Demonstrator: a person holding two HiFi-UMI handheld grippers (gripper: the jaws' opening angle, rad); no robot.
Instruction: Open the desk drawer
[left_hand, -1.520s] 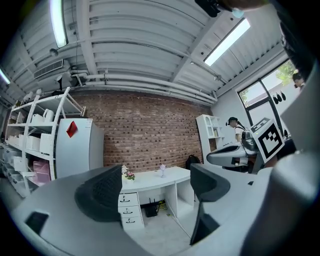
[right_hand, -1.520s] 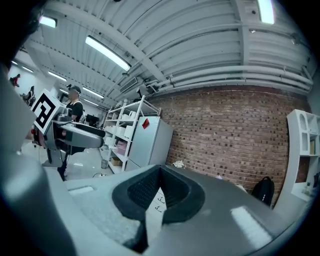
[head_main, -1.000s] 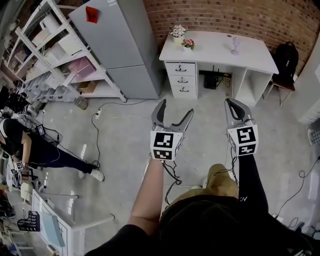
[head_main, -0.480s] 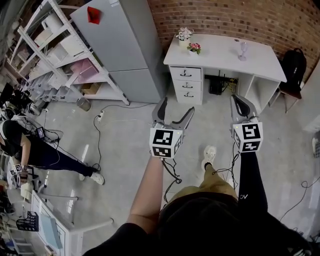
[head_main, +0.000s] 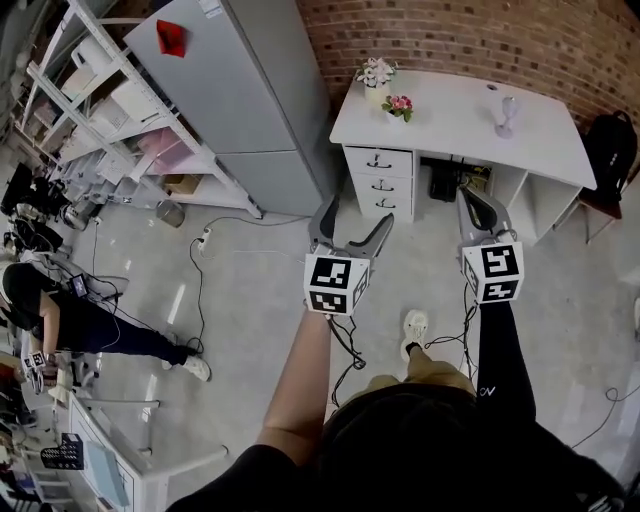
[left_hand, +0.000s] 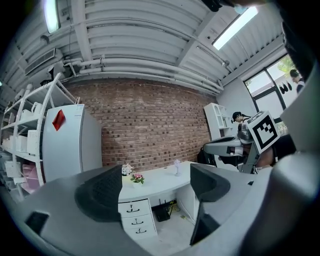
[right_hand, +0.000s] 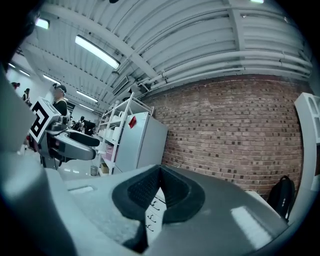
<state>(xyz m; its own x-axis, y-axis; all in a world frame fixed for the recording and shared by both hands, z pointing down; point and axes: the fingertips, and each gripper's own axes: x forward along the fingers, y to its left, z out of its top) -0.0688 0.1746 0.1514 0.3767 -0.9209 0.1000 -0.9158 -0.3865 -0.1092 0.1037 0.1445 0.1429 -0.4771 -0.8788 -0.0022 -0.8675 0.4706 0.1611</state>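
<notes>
**Spotter:** How do your grippers stand?

**Operator:** My left gripper (head_main: 352, 218) is spread wide, with nothing between its dark ribbed pads. My right gripper (head_main: 470, 204) has its jaws pressed together and pinches nothing. I'm holding both in the air at mid-frame, over the floor (head_main: 255, 290), and neither touches anything.

**Spotter:** Where are the drawers?

**Operator:** The desk (head_main: 450, 118) sits in the upper right of my head view, against the brick wall (head_main: 470, 35). Its drawer stack (head_main: 378, 183) is at the desk's left end. I count three drawers, one above another, all shut. Each has a flat white front and one small dark handle. In the frame the stack sits just above my left gripper, but it is well apart from both grippers.

**Spotter:** What's on top of the desk?

**Operator:** Two small flower pots stand near the left end, one with white blooms (head_main: 376, 72) and one with pink blooms (head_main: 401, 104). One clear stemmed glass (head_main: 507, 108) stands toward the right. The desktop is smooth, white and rectangular.

**Spotter:** And around the desk?

**Operator:** One tall grey cabinet (head_main: 245, 100) stands to the left of the desk, with a red patch (head_main: 170, 37) near its top. White open shelving (head_main: 100, 110) fills the upper left of the frame. A black backpack (head_main: 612, 148) sits at the right edge. A cable (head_main: 196, 290) trails across the grey floor at left.
</notes>
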